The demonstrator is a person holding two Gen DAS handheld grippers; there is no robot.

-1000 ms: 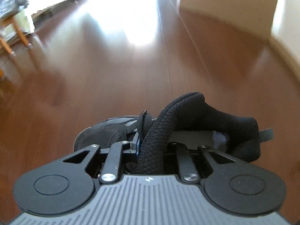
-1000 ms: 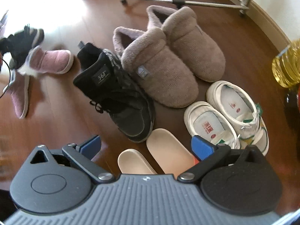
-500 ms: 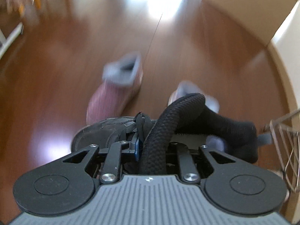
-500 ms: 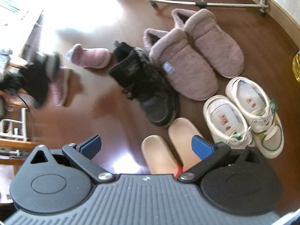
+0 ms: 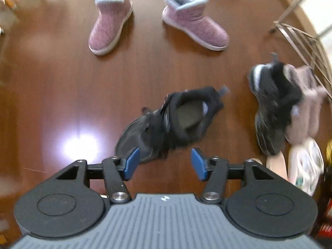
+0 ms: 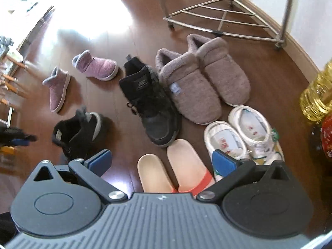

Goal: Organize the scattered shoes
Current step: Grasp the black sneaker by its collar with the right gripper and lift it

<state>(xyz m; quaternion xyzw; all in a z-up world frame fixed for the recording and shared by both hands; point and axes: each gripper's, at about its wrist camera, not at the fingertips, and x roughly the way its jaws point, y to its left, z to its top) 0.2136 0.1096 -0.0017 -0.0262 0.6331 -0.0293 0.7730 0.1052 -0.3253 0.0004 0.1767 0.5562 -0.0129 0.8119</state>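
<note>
Jaws of left gripper (image 5: 165, 162) opening; black sneaker (image 5: 170, 122) below (blurred).

Left wrist: steeply down, close above the loose black sneaker (image 5: 172, 120).
Right wrist: down over the shoe row.
Shared: the sneaker (image 6: 76, 132) and pink boots (image 5: 110, 22) (image 6: 95, 68).

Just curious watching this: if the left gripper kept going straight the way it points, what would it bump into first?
Most likely the black sneaker lying just ahead of the left gripper, whose jaws are opening with nothing between them. Depth is unclear; it might meet the wooden floor.
</note>
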